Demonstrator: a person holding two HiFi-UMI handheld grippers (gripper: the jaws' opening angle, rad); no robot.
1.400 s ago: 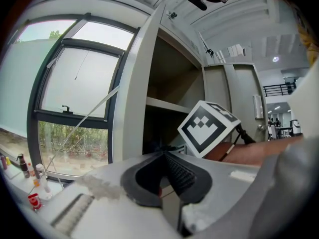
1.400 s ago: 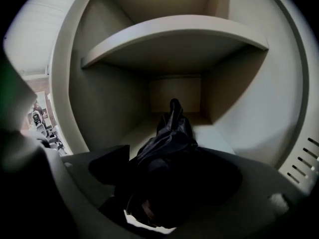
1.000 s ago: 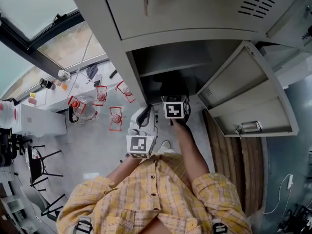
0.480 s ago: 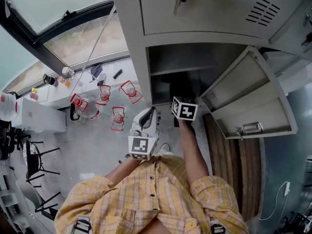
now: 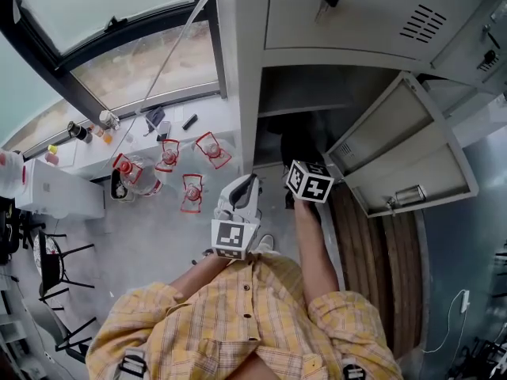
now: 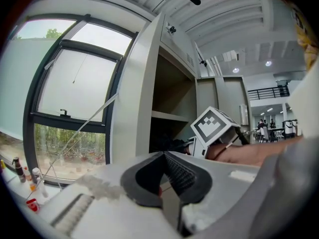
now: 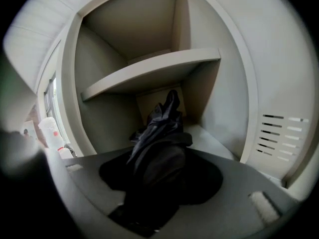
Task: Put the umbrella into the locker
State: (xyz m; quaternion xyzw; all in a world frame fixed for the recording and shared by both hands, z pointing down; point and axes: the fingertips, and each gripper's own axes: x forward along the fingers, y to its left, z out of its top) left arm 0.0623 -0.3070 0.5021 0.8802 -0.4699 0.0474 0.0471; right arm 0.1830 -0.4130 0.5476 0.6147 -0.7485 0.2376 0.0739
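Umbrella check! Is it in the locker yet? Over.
Left hand-held gripper shut, empty. Right hand-held gripper shut on umbrella, pointing into locker under the shelf. Door open, nothing blocking.

**Yellow plaid, white shells**

Wears a yellow plaid shirt (image 5: 238,315) with small buttons down the front and sleeves (image 5: 154,311) ending short of the forearms. Shows dark buckles (image 5: 133,365) low at both sides. Bears a white-shelled left gripper (image 6: 163,156) with black ribbed pads (image 6: 182,176), a right gripper (image 7: 159,168) shelled grey in shade, and a black-and-white marker cube (image 5: 232,238) on each.
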